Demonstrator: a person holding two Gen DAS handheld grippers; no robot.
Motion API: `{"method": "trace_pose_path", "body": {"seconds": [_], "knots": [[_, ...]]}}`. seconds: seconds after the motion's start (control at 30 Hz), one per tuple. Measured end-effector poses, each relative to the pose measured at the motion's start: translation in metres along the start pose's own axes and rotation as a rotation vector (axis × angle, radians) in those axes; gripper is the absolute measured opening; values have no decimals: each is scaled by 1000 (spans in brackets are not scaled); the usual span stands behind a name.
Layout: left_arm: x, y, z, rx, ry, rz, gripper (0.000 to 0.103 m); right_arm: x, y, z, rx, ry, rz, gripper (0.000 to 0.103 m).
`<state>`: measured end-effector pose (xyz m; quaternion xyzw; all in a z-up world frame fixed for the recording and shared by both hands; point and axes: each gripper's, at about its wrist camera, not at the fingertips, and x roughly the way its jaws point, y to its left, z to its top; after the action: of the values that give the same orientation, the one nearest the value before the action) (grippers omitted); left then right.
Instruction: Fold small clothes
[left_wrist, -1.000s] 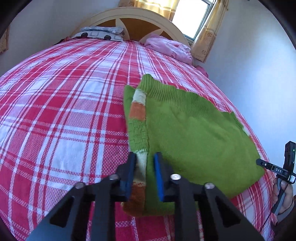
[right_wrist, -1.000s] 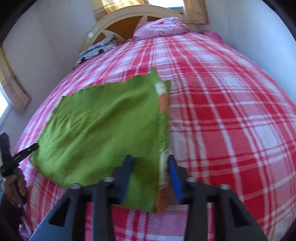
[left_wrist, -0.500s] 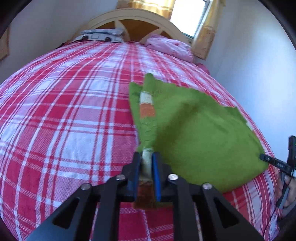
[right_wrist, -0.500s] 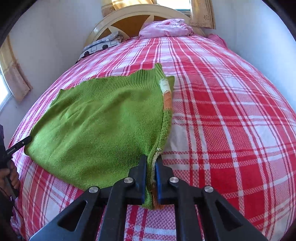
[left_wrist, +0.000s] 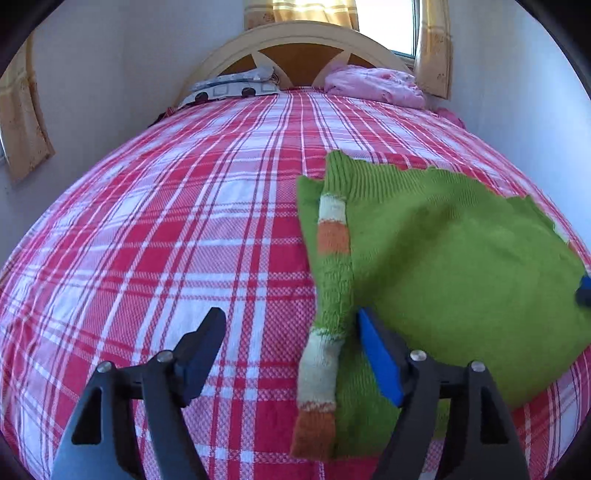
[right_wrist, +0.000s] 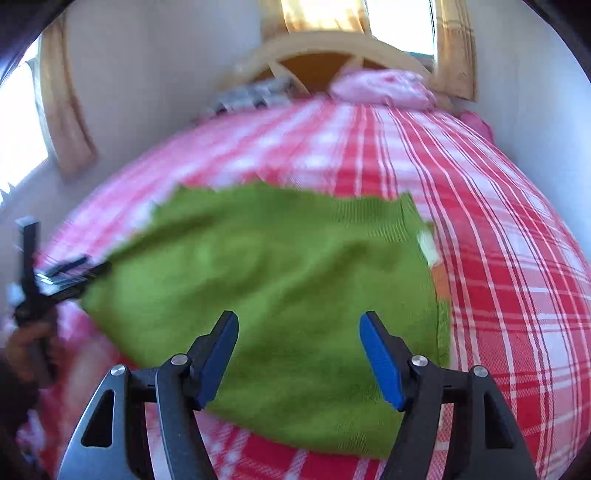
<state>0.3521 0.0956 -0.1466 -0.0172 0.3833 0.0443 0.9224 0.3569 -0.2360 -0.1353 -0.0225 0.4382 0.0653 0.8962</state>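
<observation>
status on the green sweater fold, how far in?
Done: the green sweater lies flat on the plaid bedspread, its striped sleeve folded in along one side. In hand: nothing; the left hand-held gripper and right hand-held gripper are both opening, pads clear of the knit. Left: probably more folds, since the body is still one wide panel.

Both wrist views overlook the sweater (left_wrist: 443, 266) closely.
</observation>
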Motion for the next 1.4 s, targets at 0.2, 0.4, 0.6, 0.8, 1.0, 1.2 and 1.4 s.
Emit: {"method": "trace_pose_path", "body": {"seconds": [0.2, 0.4, 0.6, 0.8, 1.0, 1.2, 1.4], "knots": [[0, 9, -15, 5, 55, -63, 87, -3, -4, -34, -54, 73, -71, 69], [-4, 11, -15, -43, 46, -67, 88, -27, 29, 7, -94, -58, -40, 69], [-11, 35, -15, -143, 24, -31, 93, 24, 103, 49, -182, -11, 49, 69], [-24, 27, 15, -126, -62, -112, 95, 52, 131, 12, -169, -3, 25, 69], [39, -9, 44, 41, 43, -4, 99, 31, 130, 2, -208, 21, 68, 69], [47, 5, 32, 11, 96, -6, 103, -3, 44, 7, -33, -92, -14, 70], [42, 12, 22, -35, 112, -52, 103, 4, -21, -30, 61, -3, -35, 70]]}}
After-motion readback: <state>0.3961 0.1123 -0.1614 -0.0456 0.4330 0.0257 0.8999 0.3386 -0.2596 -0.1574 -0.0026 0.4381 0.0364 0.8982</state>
